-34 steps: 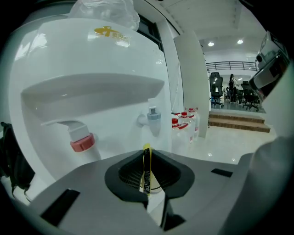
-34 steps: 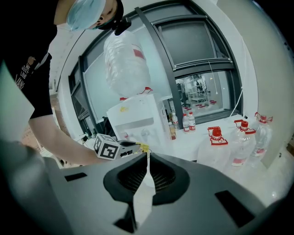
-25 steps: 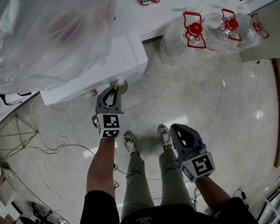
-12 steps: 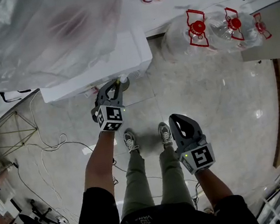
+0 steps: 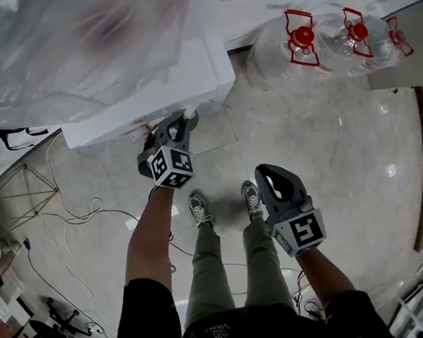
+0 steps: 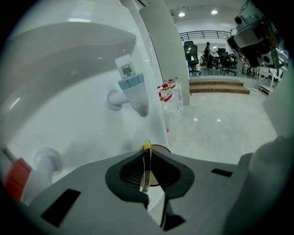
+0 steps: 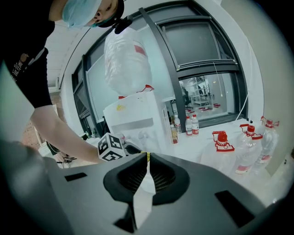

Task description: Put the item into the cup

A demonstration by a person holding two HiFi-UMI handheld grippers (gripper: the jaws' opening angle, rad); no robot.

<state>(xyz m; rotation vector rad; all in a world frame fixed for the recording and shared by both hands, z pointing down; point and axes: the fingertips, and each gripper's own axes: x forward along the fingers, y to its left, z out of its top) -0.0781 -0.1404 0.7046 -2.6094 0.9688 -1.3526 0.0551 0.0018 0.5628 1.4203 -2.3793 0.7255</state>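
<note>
1. Left gripper (image 6: 147,156) is clamped on a thin, flat packet (image 6: 145,172), whose yellow top pokes above the pads.
2. Just behind those jaws shows the rim of the cup (image 6: 161,148), beside the white water dispenser (image 6: 69,92).
3. The packet looks light, floppy and glossy, so probably slippery; pinching it flat across its middle suits it best.
4. Right gripper (image 7: 148,158) has its jaws together, with nothing visibly held.

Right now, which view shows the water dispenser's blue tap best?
The left gripper view: the blue tap is close and unobstructed. The head view looks down on the water dispenser, hiding it. The right gripper view shows the dispenser far off, taps tiny.
</note>
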